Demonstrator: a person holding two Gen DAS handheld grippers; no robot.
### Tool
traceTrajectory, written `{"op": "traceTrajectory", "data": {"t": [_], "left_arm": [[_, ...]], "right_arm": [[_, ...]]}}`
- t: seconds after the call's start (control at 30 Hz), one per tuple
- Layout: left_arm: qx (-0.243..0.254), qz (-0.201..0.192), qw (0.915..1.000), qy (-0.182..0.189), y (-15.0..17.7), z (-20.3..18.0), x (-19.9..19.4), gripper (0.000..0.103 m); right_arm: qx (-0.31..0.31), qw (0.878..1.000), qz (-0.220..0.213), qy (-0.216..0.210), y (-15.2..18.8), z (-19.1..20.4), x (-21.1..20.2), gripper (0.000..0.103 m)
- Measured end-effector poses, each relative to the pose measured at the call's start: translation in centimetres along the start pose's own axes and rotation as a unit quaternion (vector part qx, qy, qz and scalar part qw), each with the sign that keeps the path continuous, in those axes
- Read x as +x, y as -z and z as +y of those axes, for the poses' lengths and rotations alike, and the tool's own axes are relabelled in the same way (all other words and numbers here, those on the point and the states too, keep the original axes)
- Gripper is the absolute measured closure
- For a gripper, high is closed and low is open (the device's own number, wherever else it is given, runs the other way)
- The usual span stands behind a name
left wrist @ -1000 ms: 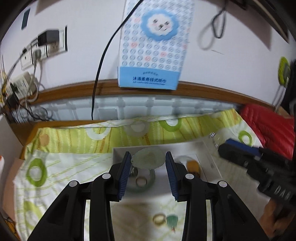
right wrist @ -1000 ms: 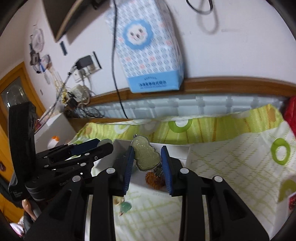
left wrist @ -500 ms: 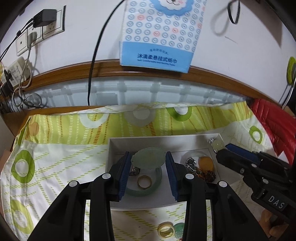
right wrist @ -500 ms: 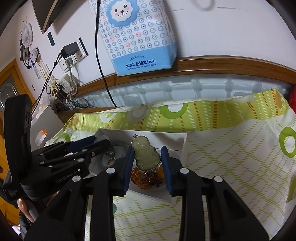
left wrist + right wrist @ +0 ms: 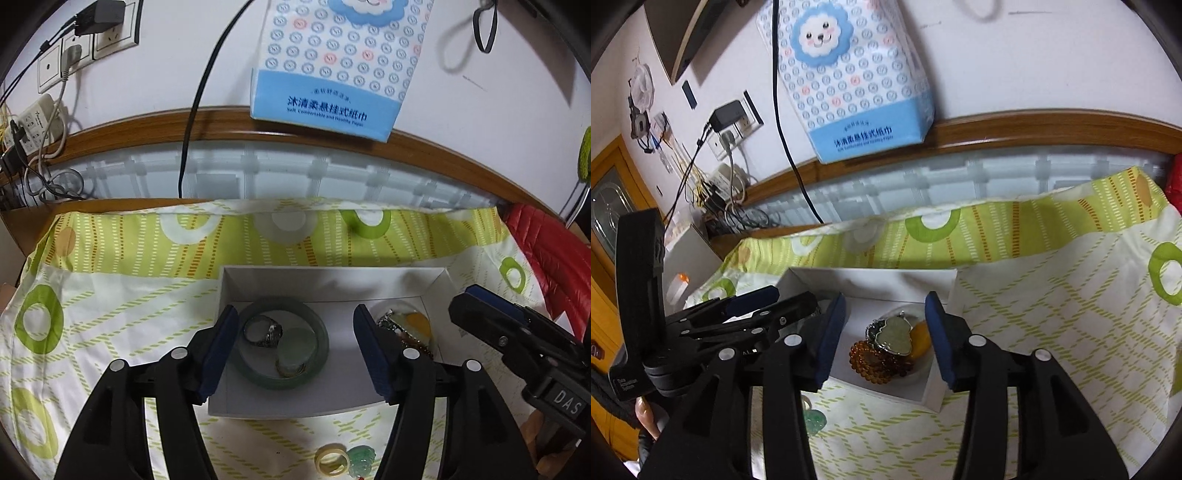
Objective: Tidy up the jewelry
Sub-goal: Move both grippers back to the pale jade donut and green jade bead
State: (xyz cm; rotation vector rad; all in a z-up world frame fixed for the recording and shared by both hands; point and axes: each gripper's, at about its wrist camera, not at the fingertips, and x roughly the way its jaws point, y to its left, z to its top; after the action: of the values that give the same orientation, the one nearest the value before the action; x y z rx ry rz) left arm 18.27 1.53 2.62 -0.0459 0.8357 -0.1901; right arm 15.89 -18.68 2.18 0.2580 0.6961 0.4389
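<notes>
— Jade pieces are lying in the white box (image 5: 436, 284): a disc (image 5: 298, 345) inside the bangle (image 5: 282, 341) with two rings, a gourd pendant (image 5: 895, 336) on the beads (image 5: 875, 360) at the other end.

— Both grippers are hovering over the box, the left gripper (image 5: 291, 349) and right gripper (image 5: 885, 334) each with fingers wide apart, holding nothing.

— A pale ring (image 5: 331, 459) and green charm (image 5: 364, 456) are waiting on the cloth (image 5: 110, 314), just outside the front wall.

— That wall is standing in the way; a finger dipping for them is likely catching its edge and shoving the light box. The grippers are also working close together, so a knock is possible.
</notes>
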Motion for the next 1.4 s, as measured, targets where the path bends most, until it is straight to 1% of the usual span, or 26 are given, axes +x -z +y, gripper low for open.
{"op": "traceTrajectory", "data": {"t": [0.23, 0.57, 0.67, 0.9, 0.97, 1.1, 1.4], "left_arm": [[0.004, -0.016, 0.9998, -0.013, -0.1, -0.2, -1.0, 0.034], [0.006, -0.023, 0.9994, -0.026, 0.0, -0.1, -1.5, 0.028], [0.004, -0.023, 0.9994, -0.027, 0.0, 0.0, -1.5, 0.028], [0.009, -0.021, 0.9992, -0.034, 0.2, -0.1, -1.4, 0.026], [0.011, -0.021, 0.9991, -0.035, 0.3, -0.1, -1.5, 0.026], [0.013, -0.024, 0.9988, -0.040, 0.5, -0.2, -1.5, 0.021], [0.014, -0.019, 0.9986, -0.047, 0.7, -0.1, -1.3, 0.017]], "right_arm": [[0.005, 1.000, -0.006, -0.003, 0.1, 0.0, -0.7, 0.055], [0.012, 1.000, -0.010, -0.005, 0.4, -0.1, -1.2, 0.053], [0.013, 1.000, -0.013, -0.005, 0.5, 0.0, -1.5, 0.048], [0.013, 1.000, -0.015, -0.008, 0.6, 0.2, -1.9, 0.046], [0.012, 1.000, -0.016, -0.007, 0.7, 0.3, -1.9, 0.044], [0.011, 1.000, -0.020, -0.005, 0.8, 0.4, -2.2, 0.041], [0.014, 1.000, -0.021, 0.001, 1.0, 0.4, -2.1, 0.033]]}}
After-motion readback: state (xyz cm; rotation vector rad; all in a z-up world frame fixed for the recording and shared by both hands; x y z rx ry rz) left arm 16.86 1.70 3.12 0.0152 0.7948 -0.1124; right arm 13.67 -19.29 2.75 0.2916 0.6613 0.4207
